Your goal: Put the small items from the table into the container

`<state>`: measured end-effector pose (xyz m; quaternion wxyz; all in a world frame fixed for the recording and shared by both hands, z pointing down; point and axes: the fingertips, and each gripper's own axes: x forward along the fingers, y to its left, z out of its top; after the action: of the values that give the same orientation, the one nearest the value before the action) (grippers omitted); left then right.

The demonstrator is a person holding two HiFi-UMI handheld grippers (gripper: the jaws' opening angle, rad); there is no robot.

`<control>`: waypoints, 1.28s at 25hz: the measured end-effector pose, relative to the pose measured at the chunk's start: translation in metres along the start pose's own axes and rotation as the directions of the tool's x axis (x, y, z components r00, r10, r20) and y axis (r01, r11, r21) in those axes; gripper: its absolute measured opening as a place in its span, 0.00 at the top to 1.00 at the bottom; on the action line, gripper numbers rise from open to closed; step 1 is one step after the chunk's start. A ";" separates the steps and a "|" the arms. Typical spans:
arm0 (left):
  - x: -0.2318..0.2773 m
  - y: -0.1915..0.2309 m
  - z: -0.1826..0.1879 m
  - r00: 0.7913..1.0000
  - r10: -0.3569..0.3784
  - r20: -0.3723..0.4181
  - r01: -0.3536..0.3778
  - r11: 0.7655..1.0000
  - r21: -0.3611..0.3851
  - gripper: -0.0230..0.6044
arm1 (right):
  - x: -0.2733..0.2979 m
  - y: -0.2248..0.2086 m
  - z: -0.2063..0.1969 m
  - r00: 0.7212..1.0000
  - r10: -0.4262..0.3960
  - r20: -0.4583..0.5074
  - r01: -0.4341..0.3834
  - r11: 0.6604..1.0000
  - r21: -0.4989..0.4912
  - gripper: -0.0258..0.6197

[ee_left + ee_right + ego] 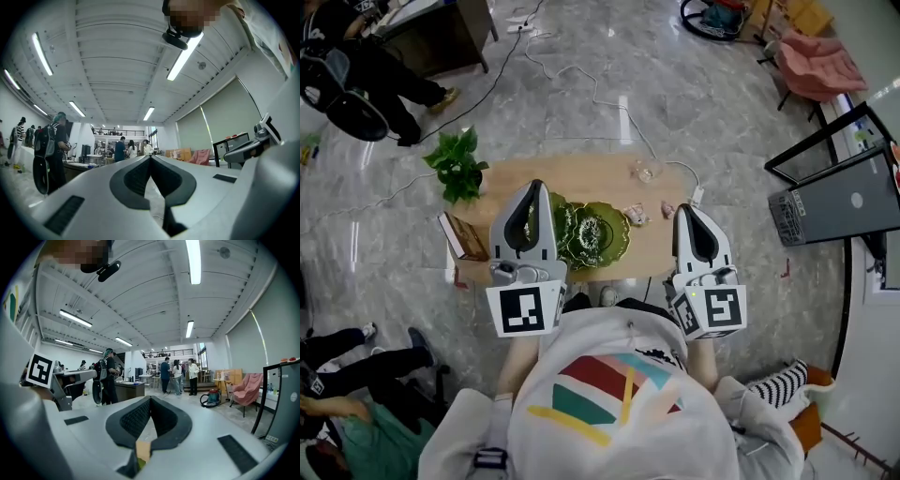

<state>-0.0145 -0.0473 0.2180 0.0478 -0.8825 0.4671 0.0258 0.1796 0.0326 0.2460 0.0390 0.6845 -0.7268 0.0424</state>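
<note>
A green leaf-shaped dish (598, 230) lies on the small wooden table (581, 178), near its front edge. Right of the dish are a pale wrapped item (636, 216) and a small pink item (667, 208). A clear glass piece (645, 171) sits farther back. My left gripper (536, 186) hovers over the dish's left side, shut and empty, its tips (150, 157) meeting. My right gripper (685, 209) is just right of the pink item, also shut with nothing in it (150, 398). Both point level out into the room, so the gripper views show no table.
A potted plant (457, 165) stands at the table's left end, with a brown box (465, 236) in front of it. A white cable (581, 84) runs across the marble floor to the table. A black stand (839, 192) is at the right. People stand at the left.
</note>
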 end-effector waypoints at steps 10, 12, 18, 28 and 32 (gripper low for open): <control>0.063 0.006 -0.033 0.999 -0.034 -0.030 0.034 0.999 -0.002 0.95 | 0.019 -0.062 -0.023 0.991 -0.127 -0.042 0.127 0.992 0.006 0.94; 0.077 -0.005 -0.035 0.999 -0.034 -0.041 0.035 0.999 0.014 0.95 | 0.030 -0.078 -0.033 0.992 -0.108 -0.063 0.111 0.993 0.031 0.94; 0.106 -0.042 -0.073 0.988 -0.086 -0.126 0.084 0.996 -0.018 0.95 | 0.080 -0.104 -0.066 0.998 -0.033 -0.062 0.038 0.996 0.083 0.53; 0.125 -0.063 -0.175 0.959 -0.104 -0.263 0.100 0.995 -0.031 0.95 | 0.152 -0.112 -0.342 0.821 0.141 -0.553 -0.047 0.982 0.182 0.53; 0.125 -0.060 -0.215 0.953 -0.094 -0.290 0.092 0.996 -0.020 0.95 | 0.149 -0.103 -0.446 0.694 0.179 -0.698 -0.097 0.983 0.156 0.54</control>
<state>0.1059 -0.1402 0.4243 -0.0230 -0.8979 0.4269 -0.1046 0.2727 -0.0704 0.7070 0.2754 0.5601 -0.7018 0.3435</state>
